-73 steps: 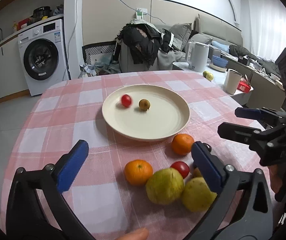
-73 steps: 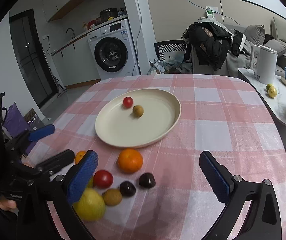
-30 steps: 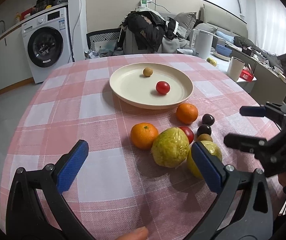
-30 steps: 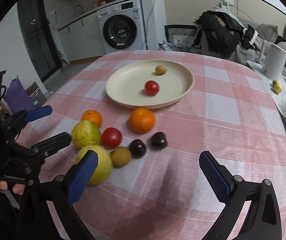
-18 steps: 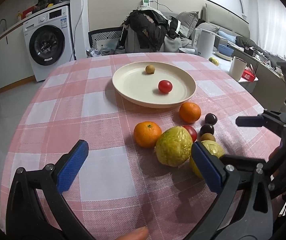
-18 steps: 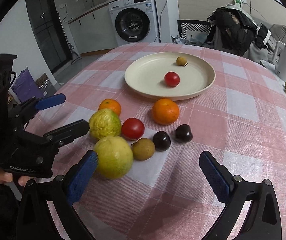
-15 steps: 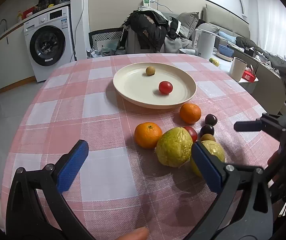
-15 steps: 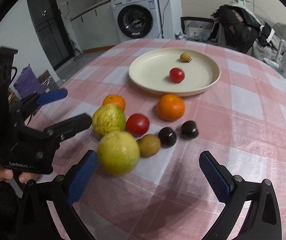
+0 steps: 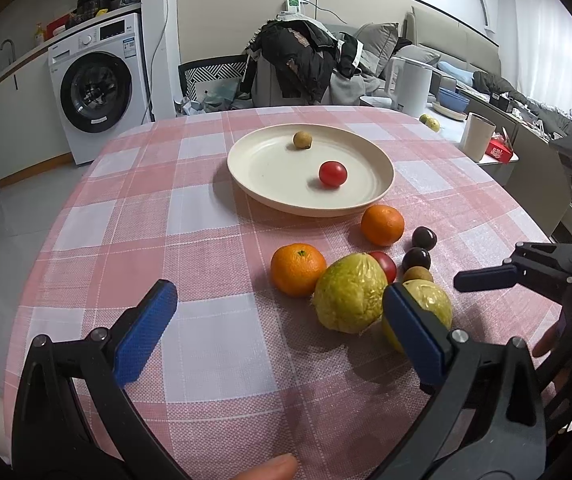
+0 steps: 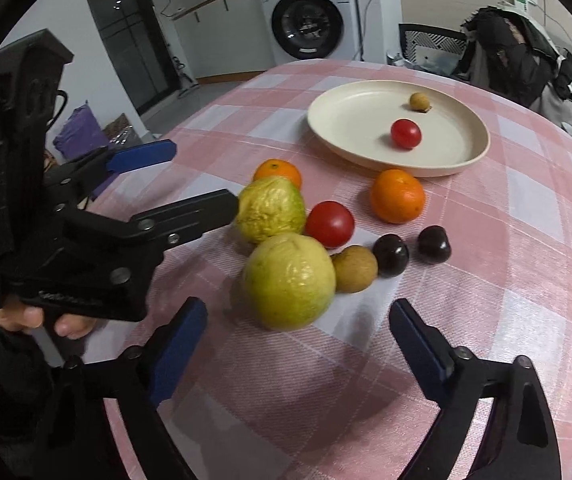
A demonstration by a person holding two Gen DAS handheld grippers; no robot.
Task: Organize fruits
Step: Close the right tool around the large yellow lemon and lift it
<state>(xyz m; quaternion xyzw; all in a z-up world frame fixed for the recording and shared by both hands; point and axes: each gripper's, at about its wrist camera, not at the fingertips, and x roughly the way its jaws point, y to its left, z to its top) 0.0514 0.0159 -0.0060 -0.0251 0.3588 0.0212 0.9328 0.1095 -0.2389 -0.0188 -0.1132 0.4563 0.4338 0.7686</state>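
Fingers of the right gripper, wide but closing, straddle nothing; round yellow-green guava at twelve o'clock looks firm, heavy, best gripped across its middle. Left gripper wide, empty.

Black claw frames, blue pads, silver screws

This was a lived-in home, an open room joining kitchen corner and lounge. A white front-loading washing machine stood under a pale countertop with a curved tap and a black cooking pot, while a round table under a pink-and-white checked cloth carried a cream round plate and loose fruit. Behind it, dark jackets were heaped over a chair, and a grey sofa with cushions, a white electric kettle and sheer window curtains filled the far side.
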